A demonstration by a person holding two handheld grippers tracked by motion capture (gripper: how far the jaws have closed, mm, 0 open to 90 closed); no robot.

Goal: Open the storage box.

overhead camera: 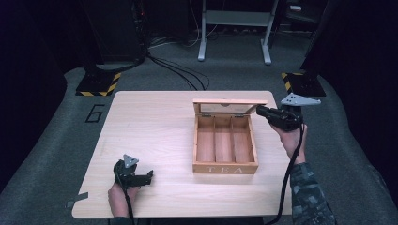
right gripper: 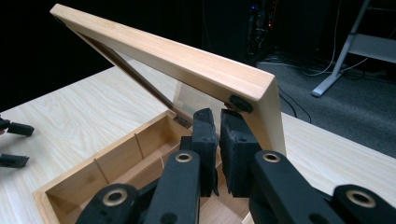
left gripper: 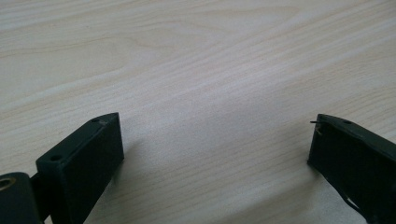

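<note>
A wooden tea box (overhead camera: 225, 168) marked TEA stands right of the table's middle, its three compartments bare inside. Its glass-paned lid (overhead camera: 230, 101) is raised on the far hinges, tilted over the box. My right gripper (overhead camera: 259, 111) is shut, its tips against the underside of the lid's right front corner. In the right gripper view the shut jaws (right gripper: 219, 123) sit just below the lid (right gripper: 187, 60), above the box (right gripper: 70, 186). My left gripper (overhead camera: 149, 177) rests near the table's front left, open and holding nothing. Its jaws (left gripper: 215, 140) stand wide apart over bare wood.
The light wooden table (overhead camera: 155, 122) has free room left of the box and in front of it. Beyond its far edge are grey carpet, black cables (overhead camera: 178, 70), two stand bases with yellow-black stripes (overhead camera: 98, 84), and a white frame (overhead camera: 234, 28).
</note>
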